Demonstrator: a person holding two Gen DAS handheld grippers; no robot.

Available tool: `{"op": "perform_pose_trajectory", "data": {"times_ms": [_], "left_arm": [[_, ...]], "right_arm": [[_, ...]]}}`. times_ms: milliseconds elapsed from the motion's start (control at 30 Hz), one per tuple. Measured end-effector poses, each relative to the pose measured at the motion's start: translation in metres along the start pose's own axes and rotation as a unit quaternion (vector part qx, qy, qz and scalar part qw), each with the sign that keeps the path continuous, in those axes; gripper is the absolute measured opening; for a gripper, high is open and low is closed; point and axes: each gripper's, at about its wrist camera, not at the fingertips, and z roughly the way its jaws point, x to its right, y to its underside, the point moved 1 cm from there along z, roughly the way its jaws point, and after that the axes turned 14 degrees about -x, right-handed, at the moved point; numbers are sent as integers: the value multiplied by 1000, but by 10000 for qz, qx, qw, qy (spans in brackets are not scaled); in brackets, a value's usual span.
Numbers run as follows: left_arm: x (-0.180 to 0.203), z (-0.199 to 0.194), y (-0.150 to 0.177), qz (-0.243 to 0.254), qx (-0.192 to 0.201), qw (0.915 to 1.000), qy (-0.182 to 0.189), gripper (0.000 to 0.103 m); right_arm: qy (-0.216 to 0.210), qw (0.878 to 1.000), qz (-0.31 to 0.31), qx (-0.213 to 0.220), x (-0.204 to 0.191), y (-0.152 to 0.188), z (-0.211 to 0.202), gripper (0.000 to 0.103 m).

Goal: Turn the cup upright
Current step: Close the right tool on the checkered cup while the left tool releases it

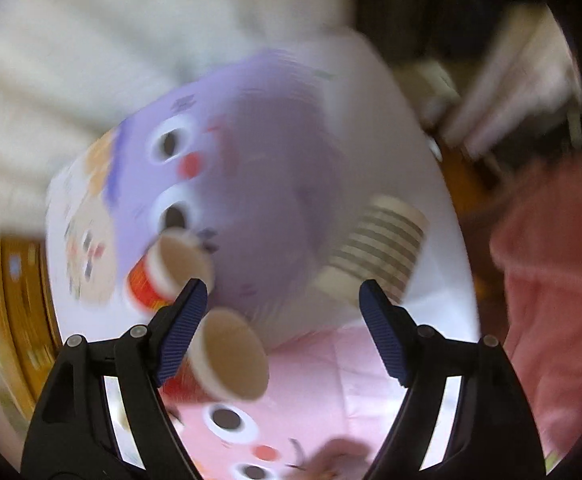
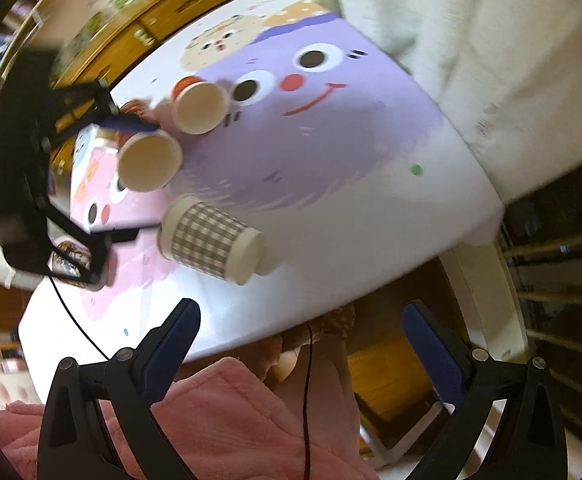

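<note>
A checked grey-and-white paper cup [image 2: 211,240] lies on its side on the cartoon-print table [image 2: 371,152]; it also shows in the left wrist view [image 1: 375,252], beyond my right fingertip. Two red paper cups [image 2: 149,162] [image 2: 201,102] stand with open mouths showing; in the left wrist view one red cup [image 1: 227,356] sits beside my left finger and the other red cup [image 1: 175,268] just beyond it. My left gripper [image 1: 283,296] is open and empty above the table; it also shows in the right wrist view [image 2: 139,176]. My right gripper [image 2: 301,316] is open and empty, off the table's near edge.
A person in a cream sweater [image 2: 471,40] sits at the far side of the table. A pink fleece garment [image 2: 231,420] lies below my right gripper. Wooden cabinets [image 2: 139,20] stand behind. A white table leg [image 2: 487,320] and railing [image 2: 563,240] are to the right.
</note>
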Motion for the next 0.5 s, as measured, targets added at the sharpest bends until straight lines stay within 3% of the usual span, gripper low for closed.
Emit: {"op": "perform_pose_trajectory", "data": {"times_ms": [67, 133, 233, 333, 400, 467, 500], "left_arm": [[-23, -10, 11, -826, 149, 9963, 177, 76], [-40, -26, 28, -1618, 276, 9860, 299, 76], [-56, -43, 57, -2660, 392, 9626, 330, 76], [-56, -52, 84, -3541, 452, 9335, 335, 76], [-48, -56, 104, -4131, 456, 9089, 335, 76], [-36, -55, 128, -4768, 445, 8774, 308, 76], [-30, -52, 141, -5117, 439, 8574, 327, 76]], "right_arm": [[-24, 9996, -279, -6, -9, -6, 1, 102], [-19, 9984, -566, -12, -19, -12, 2, 102], [45, 9944, -1057, 49, -33, -20, 4, 102], [212, 9843, -1749, 139, -56, -24, 6, 102], [262, 9759, -2158, 204, -69, -23, 9, 102], [235, 9628, -2675, 296, -85, -18, 13, 102], [214, 9560, -2906, 328, -92, -14, 17, 102]]}}
